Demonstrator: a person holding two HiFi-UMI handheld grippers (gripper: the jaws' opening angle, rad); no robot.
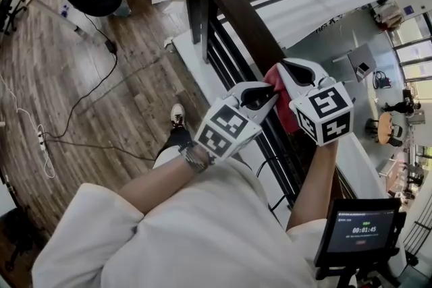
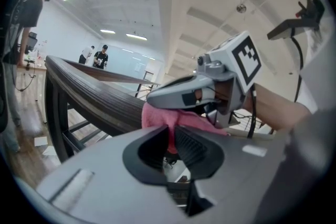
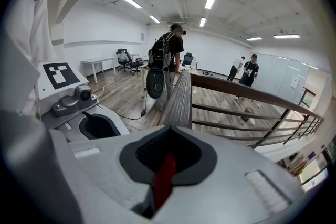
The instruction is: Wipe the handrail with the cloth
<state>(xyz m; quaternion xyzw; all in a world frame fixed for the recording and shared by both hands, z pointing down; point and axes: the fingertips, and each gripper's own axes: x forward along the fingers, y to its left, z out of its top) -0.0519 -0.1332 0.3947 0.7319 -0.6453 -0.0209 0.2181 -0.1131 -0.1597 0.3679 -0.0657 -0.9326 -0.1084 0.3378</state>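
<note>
Red cloth point(image 1: 285, 112) lies bunched on top of the dark wooden handrail point(image 1: 229, 0), right between our hands! Our left tool point(image 2: 170, 140) is clamped on a pink fold of it, and our right tool point(image 3: 167, 162) is squeezed tight on a thin red edge, both tools side by side.

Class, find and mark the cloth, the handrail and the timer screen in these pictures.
cloth point(image 2: 157, 117), left gripper view, pink fold.
handrail point(image 1: 229, 3), head view, top surface.
timer screen point(image 1: 361, 229), head view, display middle.
</note>
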